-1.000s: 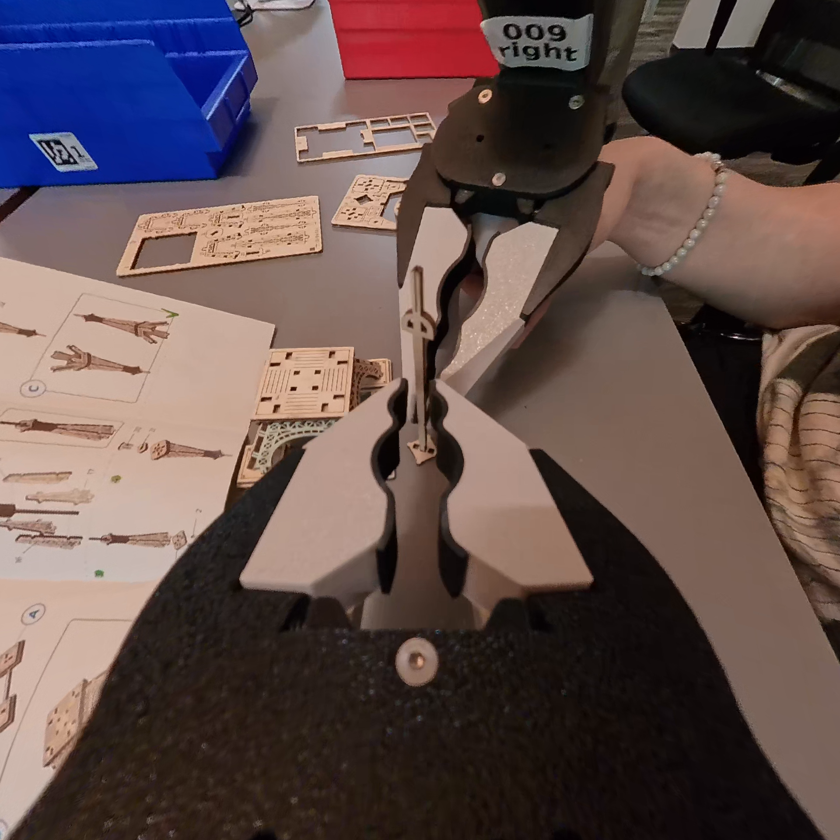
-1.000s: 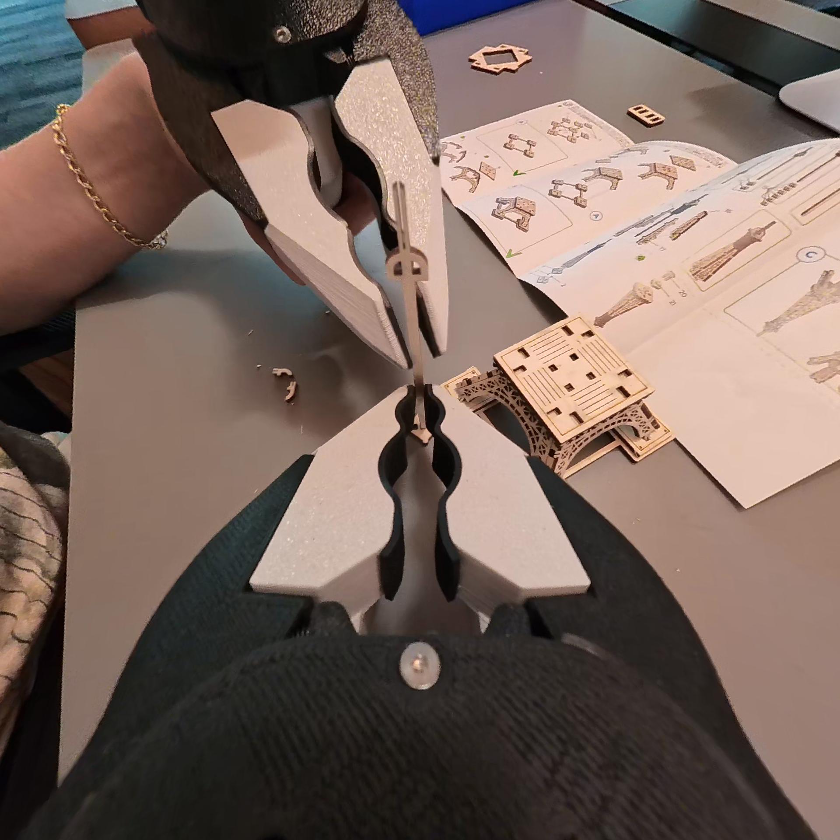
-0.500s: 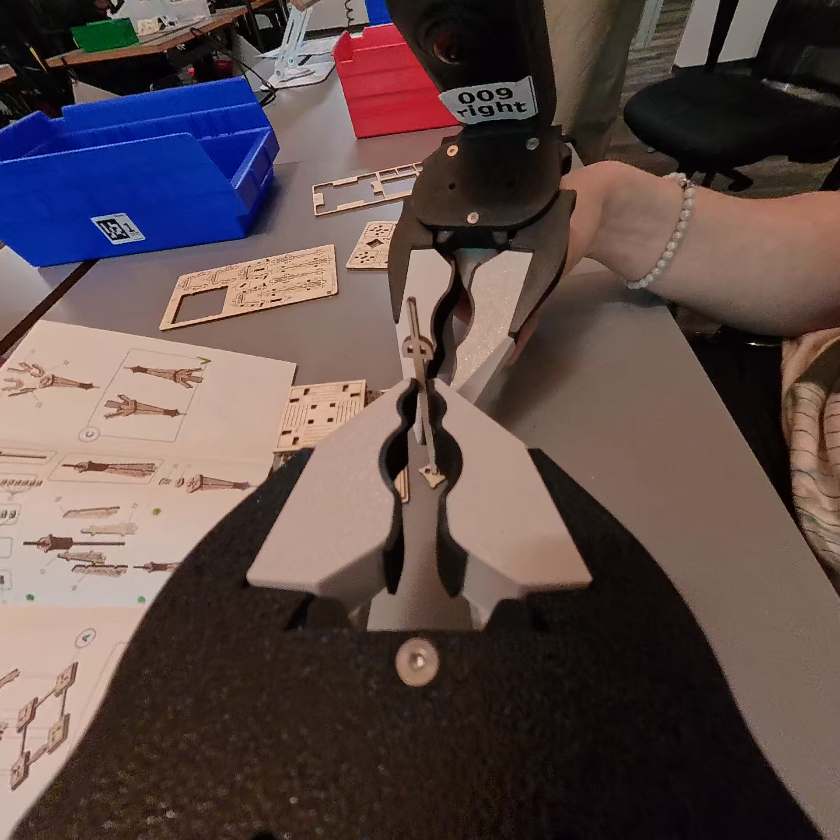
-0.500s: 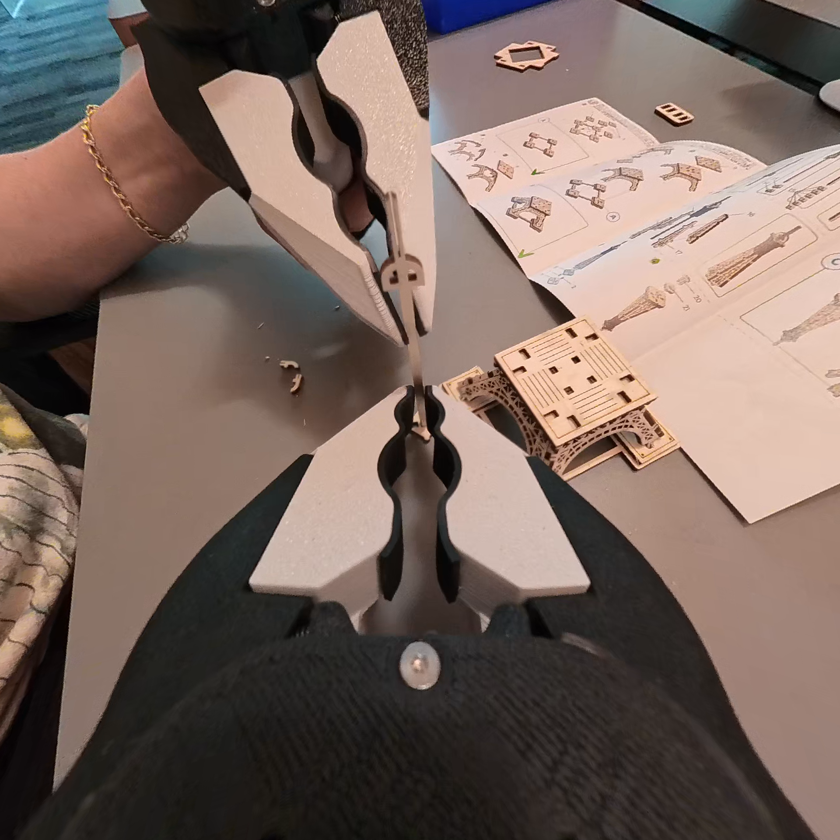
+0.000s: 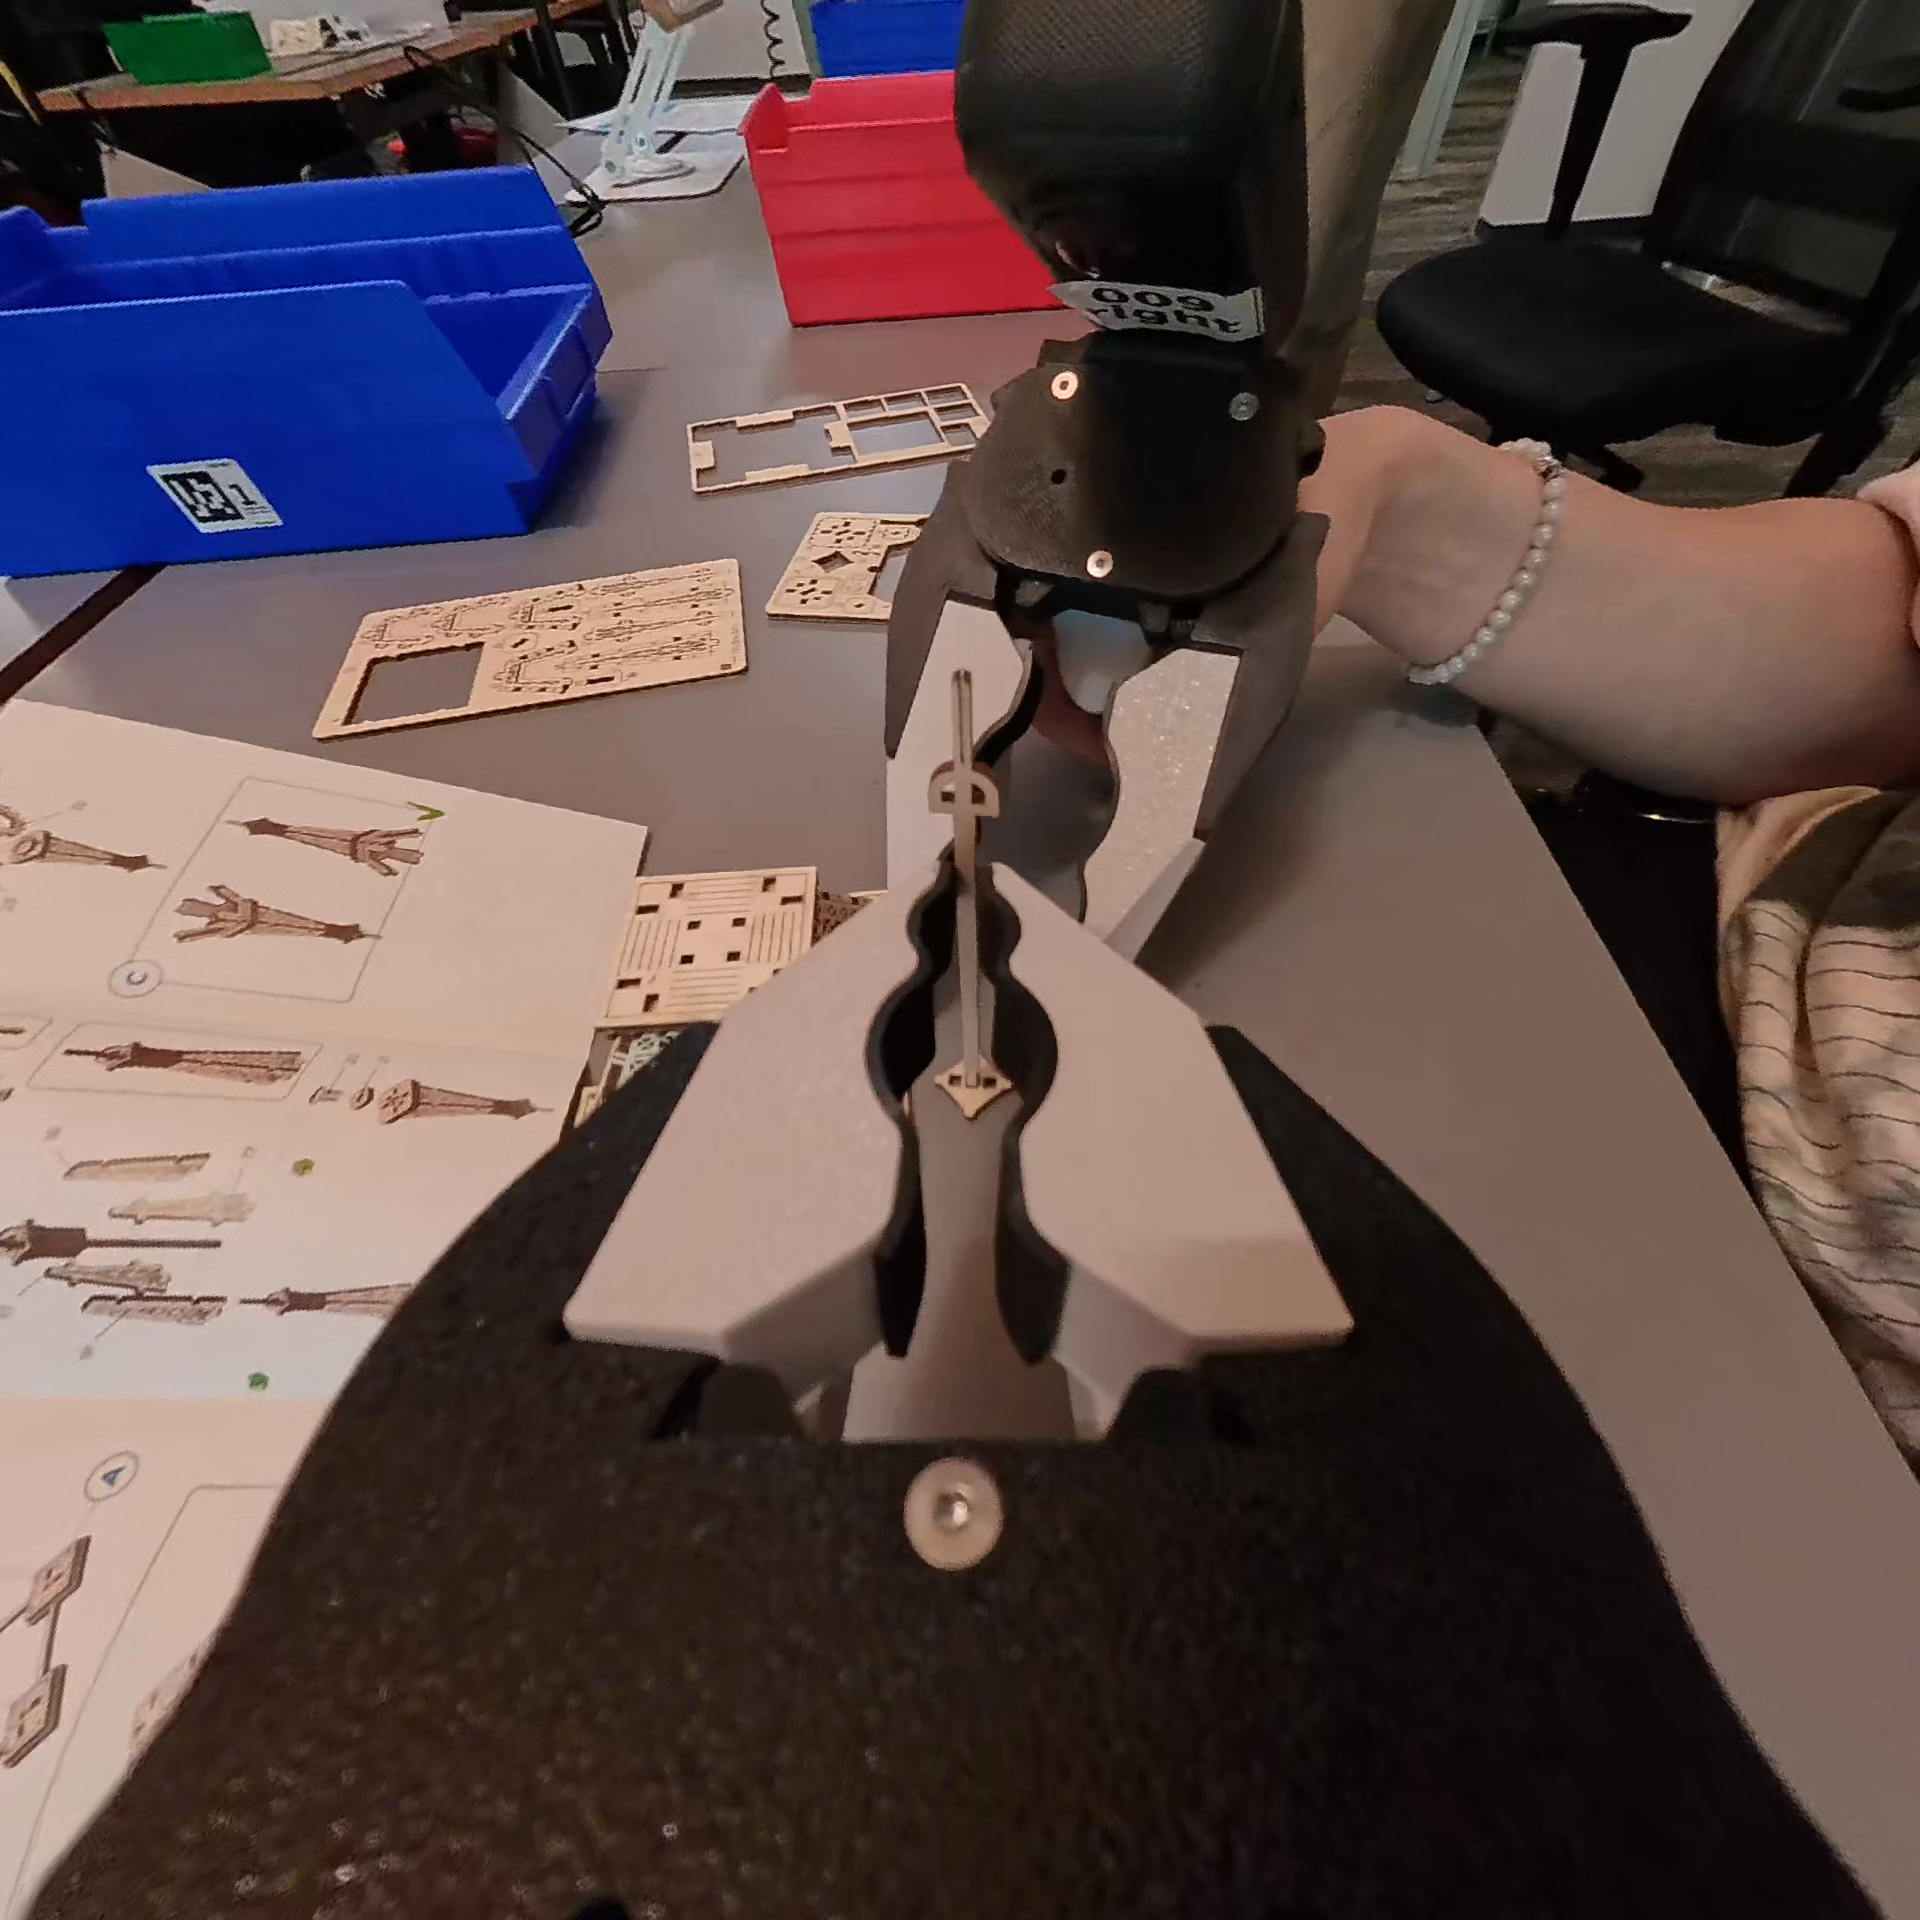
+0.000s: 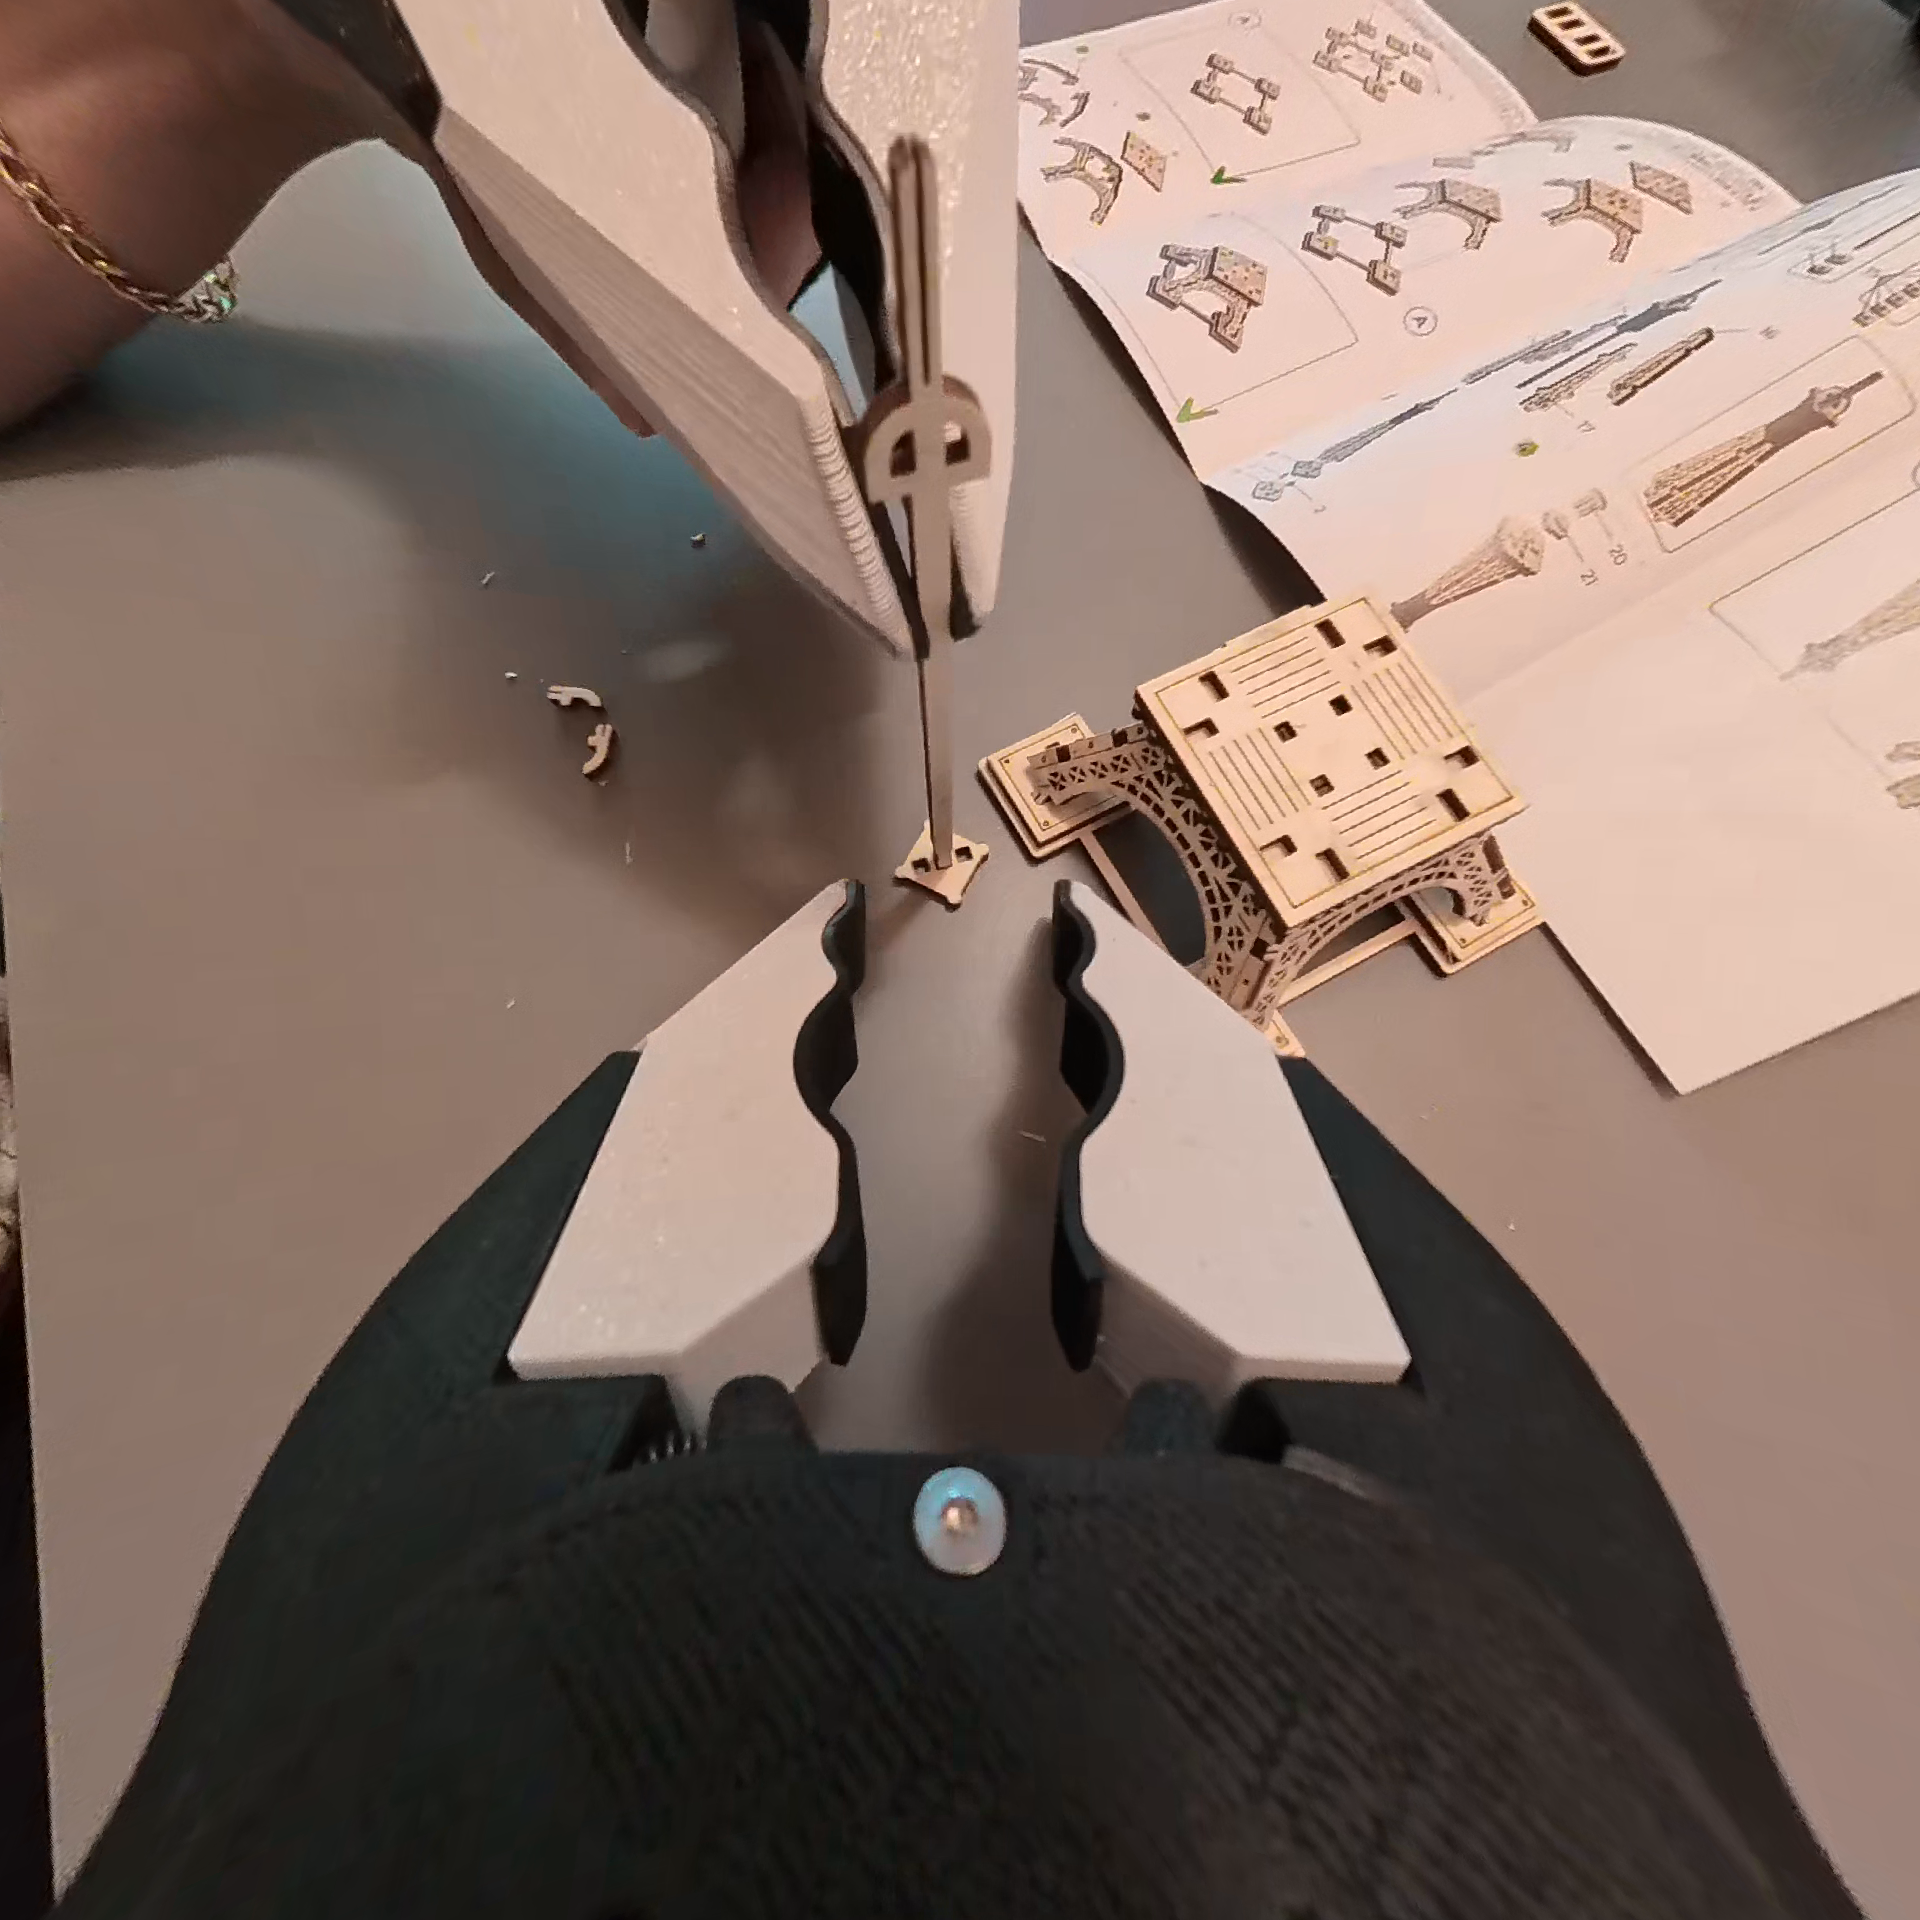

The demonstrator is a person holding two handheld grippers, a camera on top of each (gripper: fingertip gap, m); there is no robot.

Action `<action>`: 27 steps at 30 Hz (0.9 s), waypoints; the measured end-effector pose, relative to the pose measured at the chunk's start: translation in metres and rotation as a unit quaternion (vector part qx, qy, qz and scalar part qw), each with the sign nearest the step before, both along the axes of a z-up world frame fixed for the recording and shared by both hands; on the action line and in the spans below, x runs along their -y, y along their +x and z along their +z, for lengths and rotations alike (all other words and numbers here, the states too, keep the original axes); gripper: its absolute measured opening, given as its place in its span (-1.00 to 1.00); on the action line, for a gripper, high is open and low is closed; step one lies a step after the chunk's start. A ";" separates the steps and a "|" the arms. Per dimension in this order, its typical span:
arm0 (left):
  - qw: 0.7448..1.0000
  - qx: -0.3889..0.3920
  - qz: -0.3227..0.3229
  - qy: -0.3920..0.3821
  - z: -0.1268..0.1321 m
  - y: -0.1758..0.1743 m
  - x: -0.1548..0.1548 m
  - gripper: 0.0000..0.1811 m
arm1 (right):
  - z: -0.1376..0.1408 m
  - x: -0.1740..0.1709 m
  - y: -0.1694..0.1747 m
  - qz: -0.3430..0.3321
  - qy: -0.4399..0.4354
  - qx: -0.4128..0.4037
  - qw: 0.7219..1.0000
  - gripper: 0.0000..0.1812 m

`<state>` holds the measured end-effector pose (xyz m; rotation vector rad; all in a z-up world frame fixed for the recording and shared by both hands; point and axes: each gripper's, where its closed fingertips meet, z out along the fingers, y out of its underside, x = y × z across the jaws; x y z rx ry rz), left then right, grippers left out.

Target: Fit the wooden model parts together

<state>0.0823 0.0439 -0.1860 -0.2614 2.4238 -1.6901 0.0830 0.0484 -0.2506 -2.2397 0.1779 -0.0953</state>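
Note:
A thin wooden spire (image 5: pixel 967 935) with a dome piece (image 5: pixel 963 798) and a small square plate (image 5: pixel 974 1091) on its near end stands between my left gripper's (image 5: pixel 966 878) fingers, which are shut on its shaft. In the right wrist view the left gripper (image 6: pixel 914 623) holds the spire (image 6: pixel 938 748) upright, with the plate (image 6: pixel 940 864) just above the table. My right gripper (image 6: pixel 956 896) is open and empty, its tips just short of the plate. It shows open behind the spire in the left wrist view (image 5: pixel 1029 831). The wooden tower base (image 6: pixel 1320 790) stands to the right.
An instruction sheet (image 6: pixel 1558 312) lies beyond the tower base. Cut-out wooden sheets (image 5: pixel 540 655), a blue bin (image 5: pixel 260 395) and a red bin (image 5: pixel 883 208) sit farther back. Wood scraps (image 6: pixel 587 727) lie on the grey table (image 6: pixel 312 935). The table edge (image 5: pixel 1621 987) runs beside a person's arm.
My right gripper has opened and let go of the spire's plate end. My left gripper stays shut on the spire, which now reaches deeper between its fingers.

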 end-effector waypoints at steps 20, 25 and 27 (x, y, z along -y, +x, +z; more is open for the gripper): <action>1.000 -0.014 0.010 0.003 -0.002 0.003 0.001 -0.98 | -0.006 0.000 0.001 -0.008 -0.021 0.002 1.000 -0.64; 1.000 -0.012 0.010 0.001 -0.001 0.004 0.000 -0.99 | -0.007 0.001 0.001 -0.012 -0.021 -0.003 1.000 -0.63; 1.000 -0.005 0.012 0.002 -0.001 0.005 -0.001 -0.99 | -0.007 0.002 0.001 -0.014 -0.021 -0.004 1.000 -0.62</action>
